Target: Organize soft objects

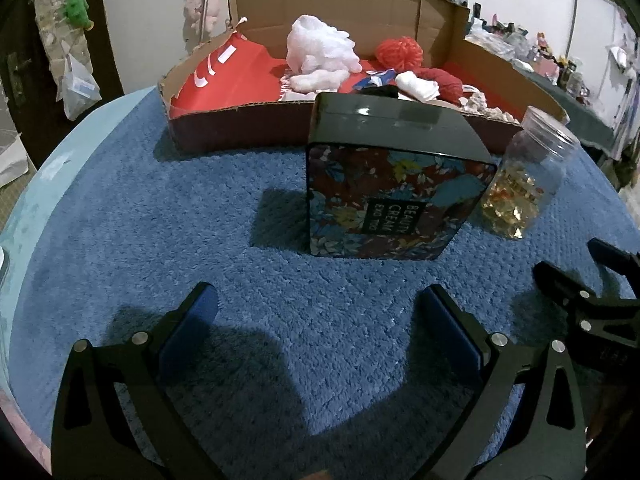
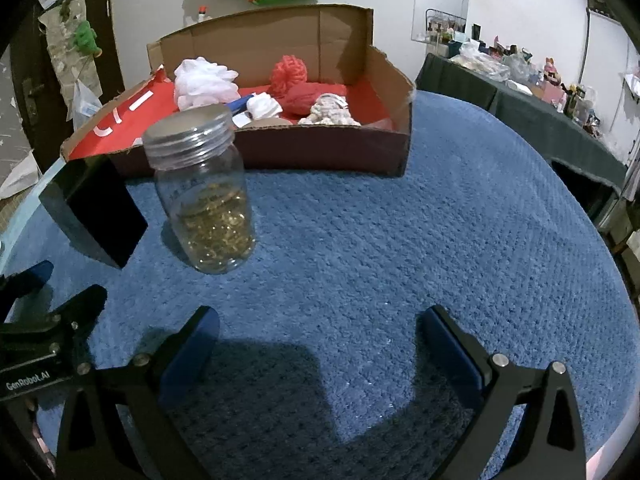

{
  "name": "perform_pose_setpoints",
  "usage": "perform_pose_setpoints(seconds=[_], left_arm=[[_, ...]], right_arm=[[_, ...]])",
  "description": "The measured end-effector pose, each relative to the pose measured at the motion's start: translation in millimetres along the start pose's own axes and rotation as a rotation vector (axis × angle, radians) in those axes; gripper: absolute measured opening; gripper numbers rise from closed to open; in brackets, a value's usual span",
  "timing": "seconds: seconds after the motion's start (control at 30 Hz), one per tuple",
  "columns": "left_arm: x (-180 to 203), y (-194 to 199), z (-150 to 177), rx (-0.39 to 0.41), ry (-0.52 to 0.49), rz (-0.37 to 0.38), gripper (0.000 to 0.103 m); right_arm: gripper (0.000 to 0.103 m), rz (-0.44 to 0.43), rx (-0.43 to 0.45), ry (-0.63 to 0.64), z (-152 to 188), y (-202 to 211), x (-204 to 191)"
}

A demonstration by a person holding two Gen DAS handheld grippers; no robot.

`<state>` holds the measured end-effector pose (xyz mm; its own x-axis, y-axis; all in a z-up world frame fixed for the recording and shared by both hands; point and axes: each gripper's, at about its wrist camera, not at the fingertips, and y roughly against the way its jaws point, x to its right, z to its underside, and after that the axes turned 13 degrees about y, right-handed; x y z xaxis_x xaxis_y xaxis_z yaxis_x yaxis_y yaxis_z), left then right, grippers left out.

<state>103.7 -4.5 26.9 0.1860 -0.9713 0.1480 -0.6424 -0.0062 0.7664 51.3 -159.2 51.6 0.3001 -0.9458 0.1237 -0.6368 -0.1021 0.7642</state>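
A cardboard box with a red lining stands at the back of the blue mat. In it lie a white fluffy bundle, red yarn balls, a white cloth and a beige knitted piece. My left gripper is open and empty above the mat, in front of a floral tin. My right gripper is open and empty, to the right of the jar.
The floral tin, marked BEAUTY CREAM, stands upright on the mat; it shows as a dark box in the right wrist view. A clear jar holds gold bits. The blue mat covers a round table. A cluttered dark table stands at the right.
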Motion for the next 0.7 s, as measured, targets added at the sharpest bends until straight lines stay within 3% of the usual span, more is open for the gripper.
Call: perform_pose_setpoints(seconds=[0.7], left_arm=[[-1.2,-1.9,-0.9,0.003,-0.002,0.004,0.103]], right_arm=[[0.103,-0.008,0.004,0.002,-0.5,-1.7,1.6]])
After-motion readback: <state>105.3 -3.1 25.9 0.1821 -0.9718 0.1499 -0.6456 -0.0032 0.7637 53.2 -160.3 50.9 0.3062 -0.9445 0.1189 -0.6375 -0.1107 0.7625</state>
